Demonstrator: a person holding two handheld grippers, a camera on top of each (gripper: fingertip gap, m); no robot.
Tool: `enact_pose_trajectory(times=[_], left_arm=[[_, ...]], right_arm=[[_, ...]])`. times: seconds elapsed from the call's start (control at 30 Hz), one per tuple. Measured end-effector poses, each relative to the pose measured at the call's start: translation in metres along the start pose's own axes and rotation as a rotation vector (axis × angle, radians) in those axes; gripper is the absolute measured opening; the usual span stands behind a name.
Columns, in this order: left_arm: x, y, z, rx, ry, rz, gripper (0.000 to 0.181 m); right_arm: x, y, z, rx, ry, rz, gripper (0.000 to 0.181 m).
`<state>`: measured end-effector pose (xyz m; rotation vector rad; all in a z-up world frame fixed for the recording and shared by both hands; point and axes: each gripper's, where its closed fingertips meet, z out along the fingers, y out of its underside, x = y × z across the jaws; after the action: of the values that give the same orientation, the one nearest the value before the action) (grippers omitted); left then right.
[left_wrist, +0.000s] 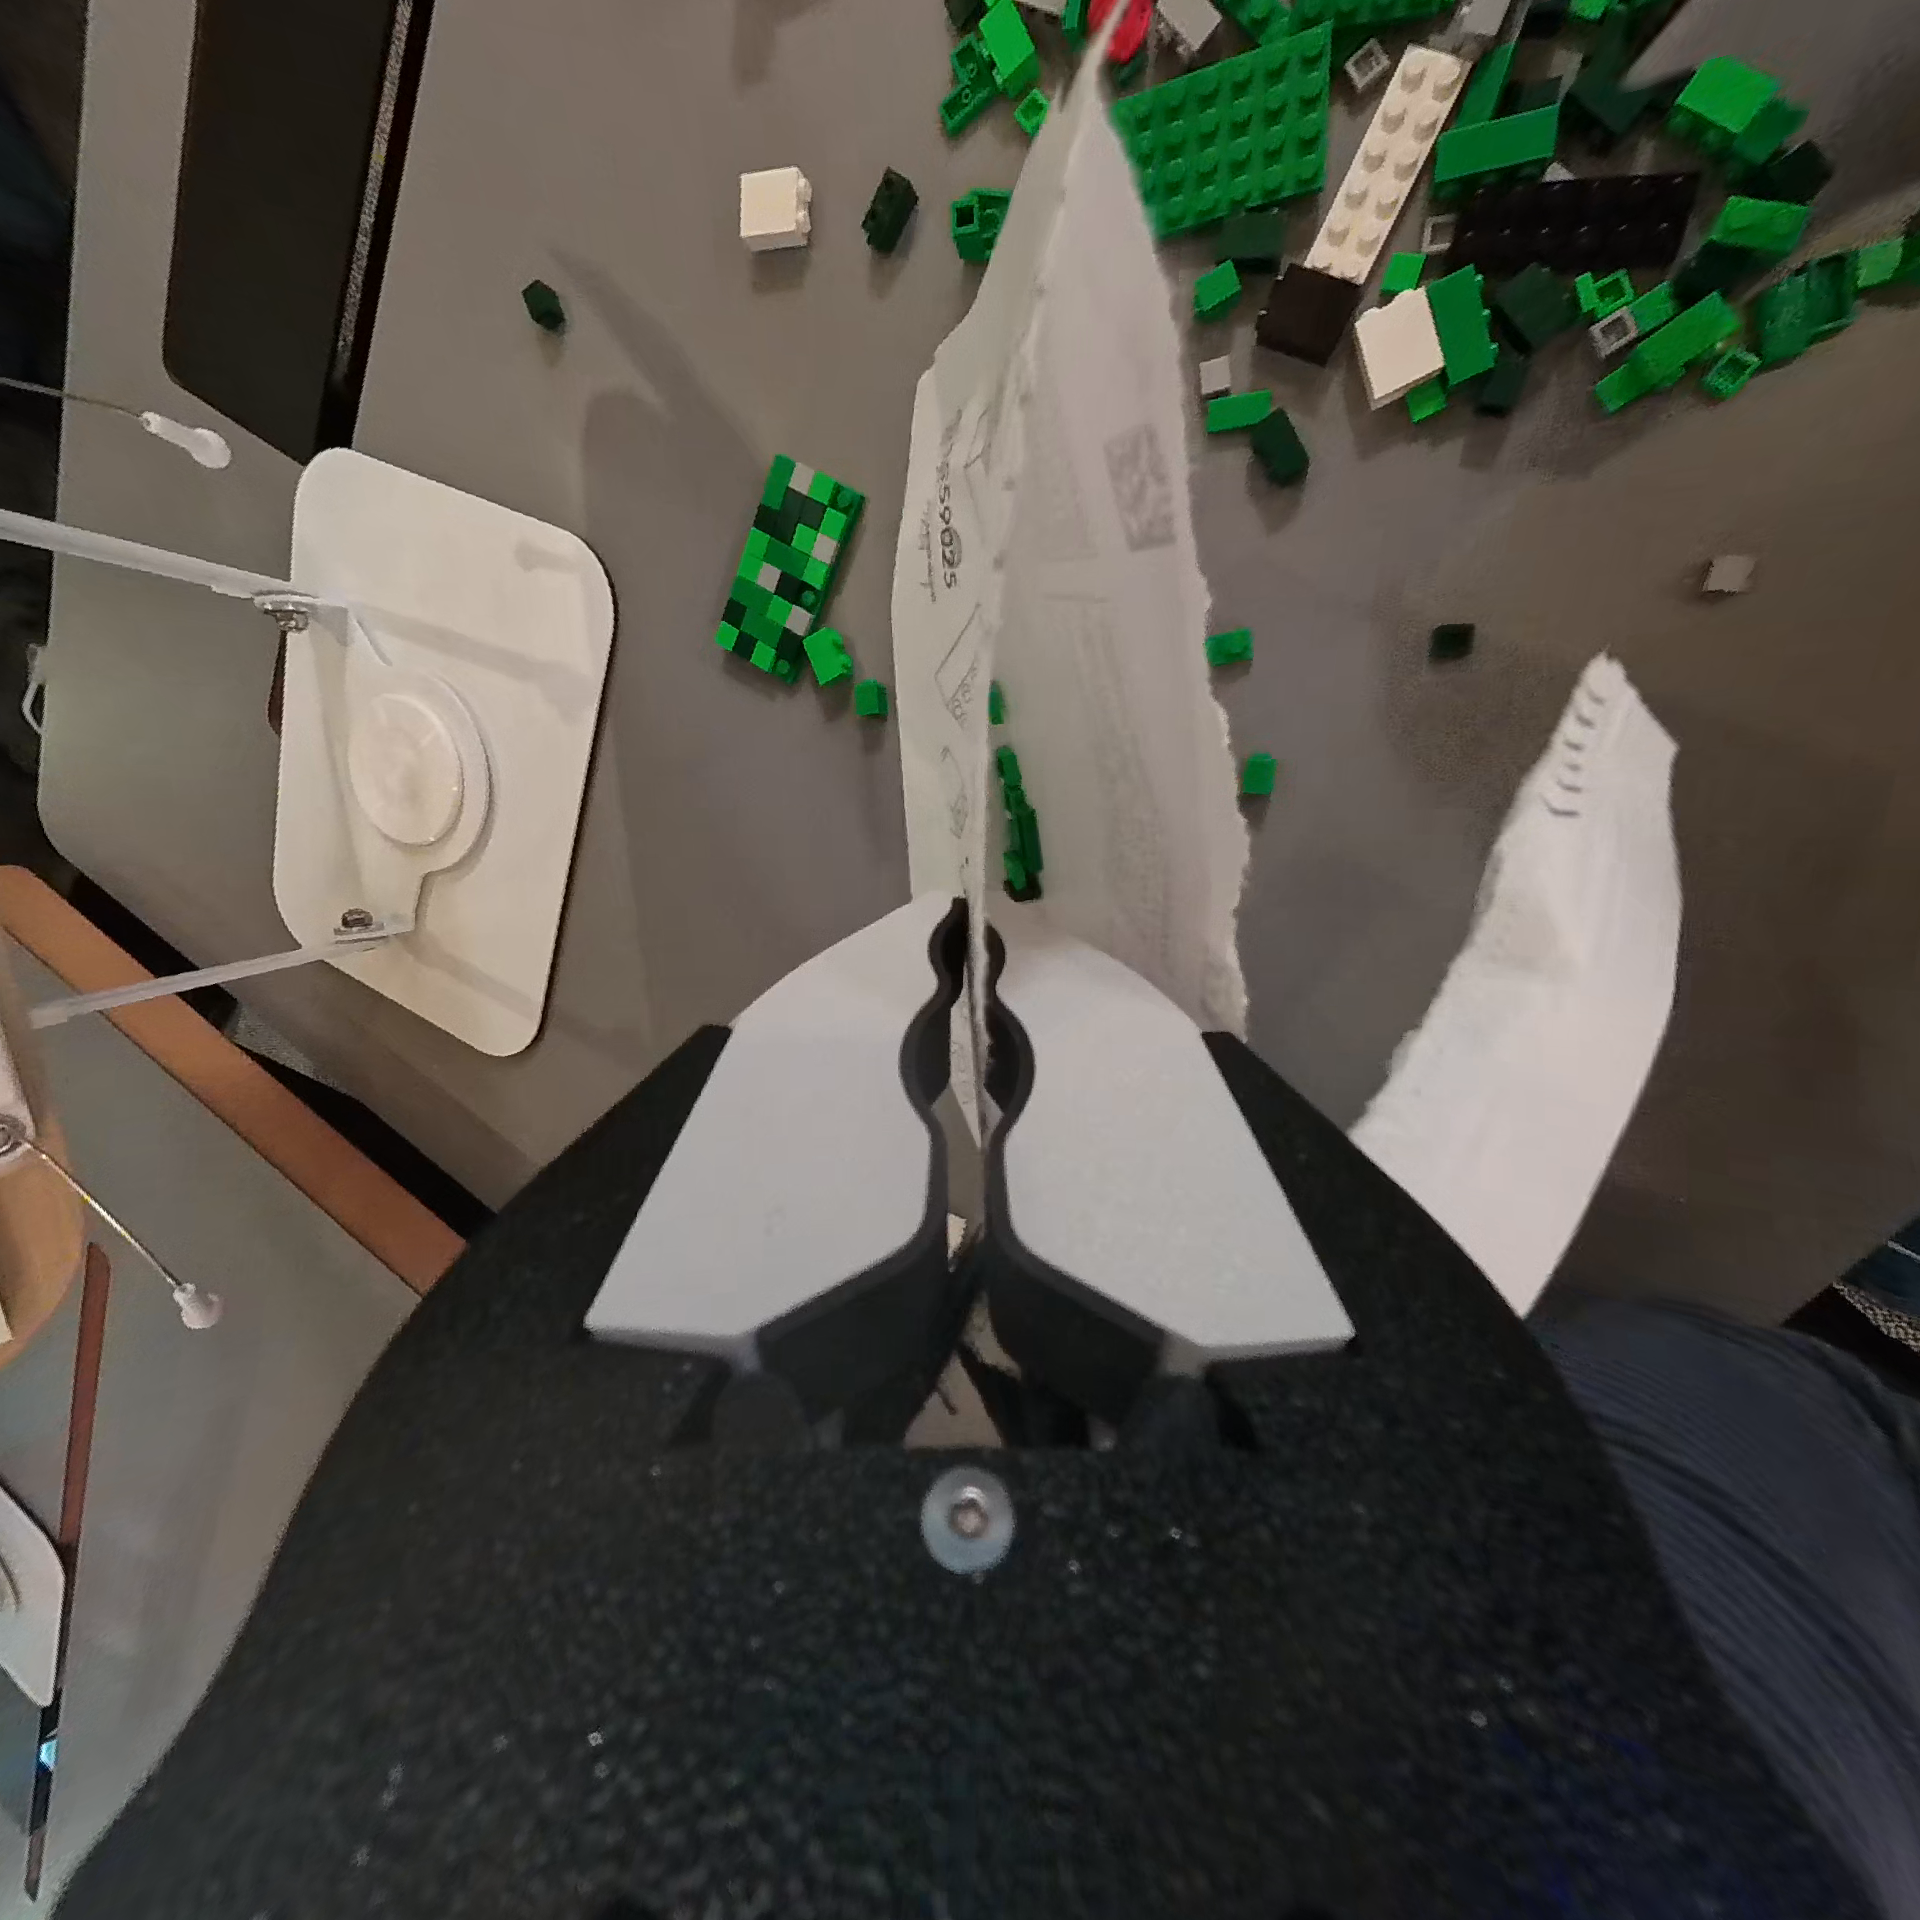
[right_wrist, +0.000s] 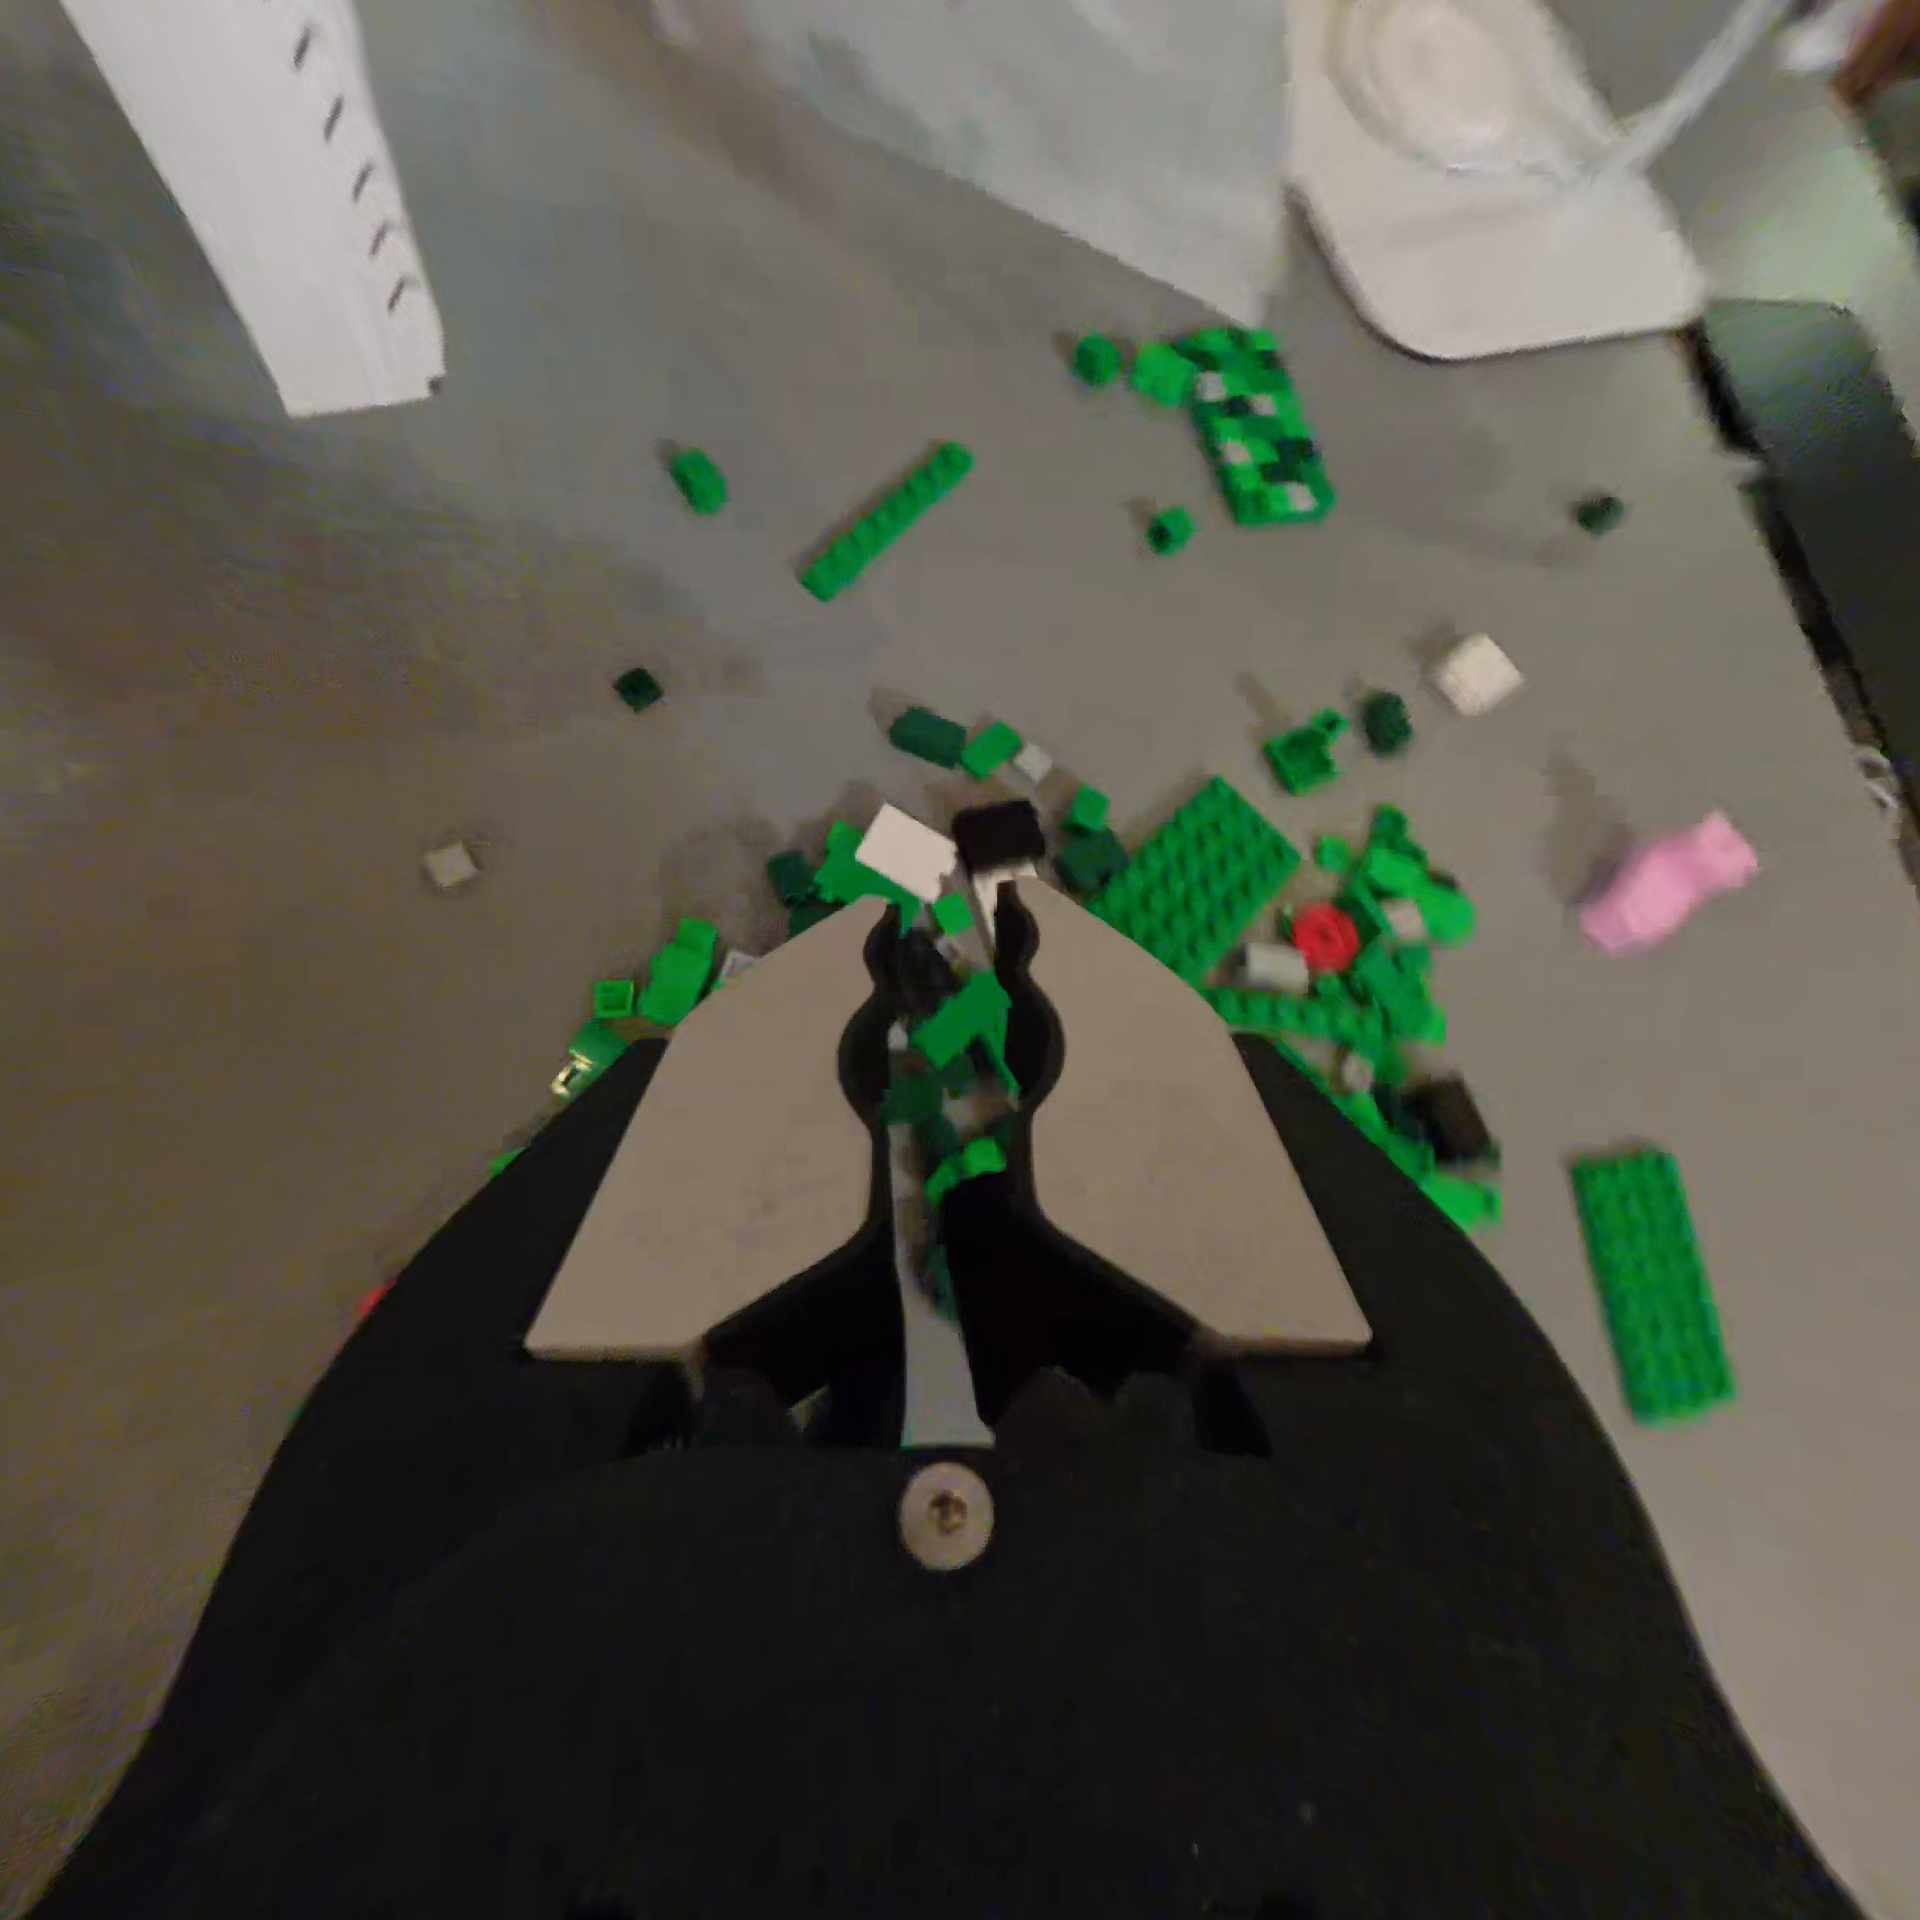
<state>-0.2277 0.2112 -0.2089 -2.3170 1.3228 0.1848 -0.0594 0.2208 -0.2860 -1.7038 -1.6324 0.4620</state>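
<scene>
A torn white paper bag (left_wrist: 1081, 582) hangs edge-on from the left gripper (left_wrist: 971, 935), whose jaws are clamped on its near end; its long axis runs straight away from the gripper, above the grey table (left_wrist: 675, 312) towards a heap of green bricks (left_wrist: 1507, 229). A checkered green plate (left_wrist: 792, 569) lies just left of it. The right gripper (right_wrist: 951, 914) hovers over loose bricks (right_wrist: 1195, 873), its fingers (right_wrist: 748, 1122) slightly apart; blur hides whether it grips anything.

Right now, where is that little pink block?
In the right wrist view the pink block lies alone on the grey table, right of the green brick pile, beyond the flat green plate at the right edge.
</scene>
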Motion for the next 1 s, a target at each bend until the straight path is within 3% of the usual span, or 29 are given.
enact_pose_trajectory(times=[0.07, 0.2, 0.43, 0.7, 0.77, 0.93, 1.0], left_arm=[[0.0, 0.0, 0.0, -0.001, 0.0, 0.001, 0.0], [-0.001, 0.003, -0.003, 0.009, -0.002, -0.01, 0.0], [-0.003, 0.01, -0.011, 0.04, -0.005, -0.052, 0.0], [-0.011, 0.02, -0.013, 0.063, 0.005, -0.106, 0.0], [-0.012, 0.021, -0.014, 0.068, 0.006, -0.111, 0.0], [-0.01, 0.019, -0.01, 0.052, 0.014, -0.1, 0.0], [-0.009, 0.018, -0.01, 0.048, 0.015, -0.093, 0.0]], right_arm=[[-0.005, -0.007, 0.022, -0.083, -0.125, -0.108, 0.027], [0.001, -0.008, 0.054, -0.236, -0.302, -0.33, 0.031], [0.004, 0.0, 0.073, -0.448, -0.529, -0.489, 0.028], [0.012, 0.003, 0.077, -0.547, -0.54, -0.57, 0.023], [0.013, 0.004, 0.076, -0.558, -0.535, -0.568, 0.0], [0.011, -0.009, 0.069, -0.466, -0.494, -0.519, 0.0], [0.009, -0.011, 0.064, -0.433, -0.477, -0.496, 0.011]])
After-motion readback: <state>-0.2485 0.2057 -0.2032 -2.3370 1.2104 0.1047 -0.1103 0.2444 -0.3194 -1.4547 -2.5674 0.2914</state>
